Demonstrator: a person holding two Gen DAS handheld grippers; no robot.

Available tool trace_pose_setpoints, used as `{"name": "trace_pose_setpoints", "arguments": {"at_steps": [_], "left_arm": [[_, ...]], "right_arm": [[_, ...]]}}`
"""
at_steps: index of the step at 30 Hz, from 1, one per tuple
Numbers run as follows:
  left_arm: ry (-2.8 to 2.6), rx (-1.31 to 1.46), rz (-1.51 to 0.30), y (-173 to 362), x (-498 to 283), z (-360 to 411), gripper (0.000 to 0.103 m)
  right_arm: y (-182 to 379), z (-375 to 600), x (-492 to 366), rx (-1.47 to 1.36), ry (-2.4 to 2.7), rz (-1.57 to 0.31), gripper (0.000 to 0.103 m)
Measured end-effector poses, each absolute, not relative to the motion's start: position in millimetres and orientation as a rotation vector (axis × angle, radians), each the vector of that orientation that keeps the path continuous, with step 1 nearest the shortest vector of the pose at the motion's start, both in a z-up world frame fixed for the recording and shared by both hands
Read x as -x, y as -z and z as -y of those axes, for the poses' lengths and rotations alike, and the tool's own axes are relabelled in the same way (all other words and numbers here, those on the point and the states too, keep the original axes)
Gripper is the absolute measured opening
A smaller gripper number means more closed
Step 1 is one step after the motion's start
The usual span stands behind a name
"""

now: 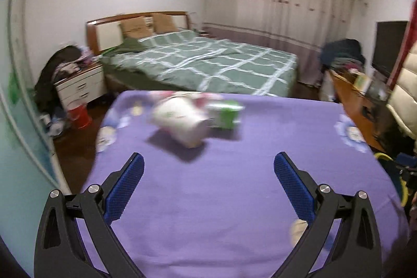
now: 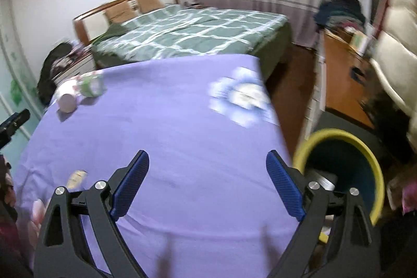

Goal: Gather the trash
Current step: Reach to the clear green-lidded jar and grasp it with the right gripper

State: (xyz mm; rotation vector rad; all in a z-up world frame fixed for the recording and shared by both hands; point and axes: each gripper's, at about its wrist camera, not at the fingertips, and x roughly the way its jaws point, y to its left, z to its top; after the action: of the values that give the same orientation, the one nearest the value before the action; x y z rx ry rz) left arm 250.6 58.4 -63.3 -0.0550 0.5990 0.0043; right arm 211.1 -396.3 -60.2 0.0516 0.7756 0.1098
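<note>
While tilted down over the purple cloth (image 1: 221, 186), both hand-held grippers — left (image 1: 208, 166), right (image 2: 207, 163) — spread wide, empty.

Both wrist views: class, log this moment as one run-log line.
left gripper: open, empty | right gripper: open, empty | white cup, green carton: lying on purple cloth | bin: beside table
</note>
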Motion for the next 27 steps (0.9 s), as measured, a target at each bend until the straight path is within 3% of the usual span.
{"name": "trace_pose_setpoints", "arguments": {"at_steps": [9, 27], "left_arm": [[-0.087, 0.167, -0.627, 84.9, -249.3, -121.3, 0.098], [-0.132, 0.124, -0.659, 93.9, -250.0, -108.7, 0.098]], "right_arm": [[40.9, 266.0, -270.6, 0.013, -0.318, -0.732, 0.087], [66.8, 129.7, -398.8, -0.030, -0.309, -0.853, 0.087]]}}
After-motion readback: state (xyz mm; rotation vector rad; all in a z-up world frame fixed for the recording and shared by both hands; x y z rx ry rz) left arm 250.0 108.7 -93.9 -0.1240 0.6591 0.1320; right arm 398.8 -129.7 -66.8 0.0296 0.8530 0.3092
